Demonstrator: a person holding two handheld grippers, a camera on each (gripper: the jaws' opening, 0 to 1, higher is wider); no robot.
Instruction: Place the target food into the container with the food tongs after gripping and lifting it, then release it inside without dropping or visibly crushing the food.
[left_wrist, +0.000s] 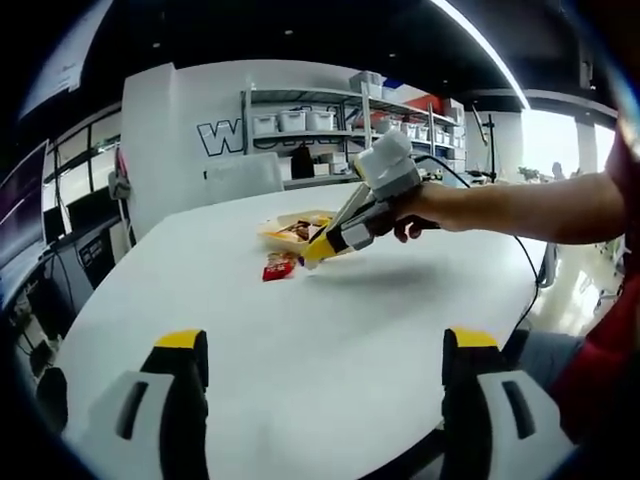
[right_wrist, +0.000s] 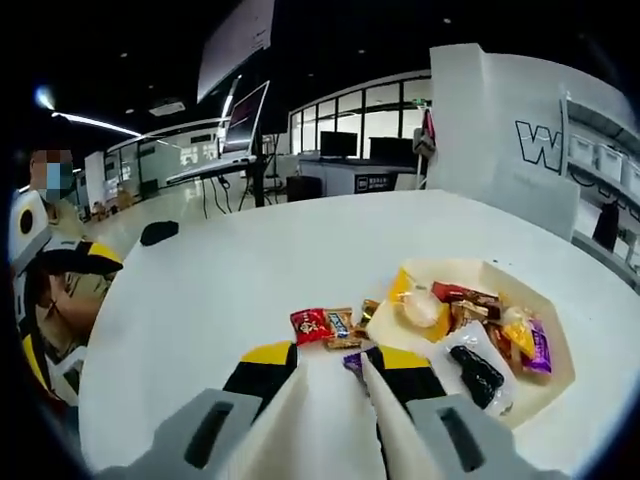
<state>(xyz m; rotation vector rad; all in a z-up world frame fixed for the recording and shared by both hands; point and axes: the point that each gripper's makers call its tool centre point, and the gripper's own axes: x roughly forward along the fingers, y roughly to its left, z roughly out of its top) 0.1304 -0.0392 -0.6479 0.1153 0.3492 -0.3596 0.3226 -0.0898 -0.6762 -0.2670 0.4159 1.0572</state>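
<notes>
The white table (right_wrist: 200, 300) lies bare from 9 to 12 o'clock of the right gripper (right_wrist: 330, 372). At 1 o'clock, loose snack packets (right_wrist: 328, 326) block the way just beside the container (right_wrist: 555, 330), crowded with wrapped food at 2 o'clock.

purple snack (right_wrist: 353, 362): mostly hidden by fingers (right_wrist: 268, 363) | shelf bins (left_wrist: 292, 121): contents indiscernible

- Left gripper (left_wrist: 325, 375): grey moulded jaws, black inner faces, yellow caps at the tips.
- Right gripper (right_wrist: 330, 365): the same grey, black and yellow, with pale tongs blades.
- Red sleeve (left_wrist: 630, 160) at the frame's right edge.
</notes>
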